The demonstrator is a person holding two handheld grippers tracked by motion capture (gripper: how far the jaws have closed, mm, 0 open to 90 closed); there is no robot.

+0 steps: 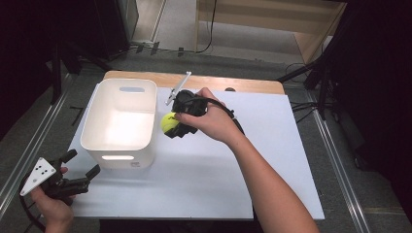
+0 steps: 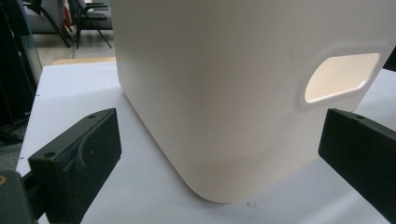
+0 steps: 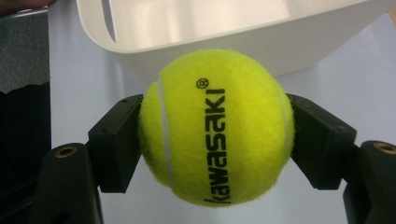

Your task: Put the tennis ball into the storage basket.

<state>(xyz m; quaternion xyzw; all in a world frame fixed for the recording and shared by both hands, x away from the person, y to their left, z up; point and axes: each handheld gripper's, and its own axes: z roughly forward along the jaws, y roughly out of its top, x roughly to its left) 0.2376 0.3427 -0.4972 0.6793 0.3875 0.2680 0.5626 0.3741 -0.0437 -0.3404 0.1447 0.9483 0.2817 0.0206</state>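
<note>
A yellow tennis ball [image 3: 217, 128] with black lettering sits squeezed between the two black jaws of my right gripper [image 3: 217, 140]. Seen from the high view, that ball [image 1: 168, 122] hangs just right of the white bin [image 1: 145, 97], with my right gripper [image 1: 175, 127] shut on it and lifted off the table. The bin [image 3: 289, 51] lies straight ahead of the ball in the right gripper view, its inside bare. My left gripper [image 1: 80, 167] rests low at the table's front left corner, jaws wide apart with nothing in them, facing the bin's near wall [image 2: 224, 93] and its handle slot [image 2: 343, 77].
A white sheet [image 1: 204, 165] covers the tabletop, with a wooden edge [image 1: 243, 83] along the back. Metal rails [image 1: 335, 160] run down both sides of the table. Black stands and cables sit on the floor at the right and left.
</note>
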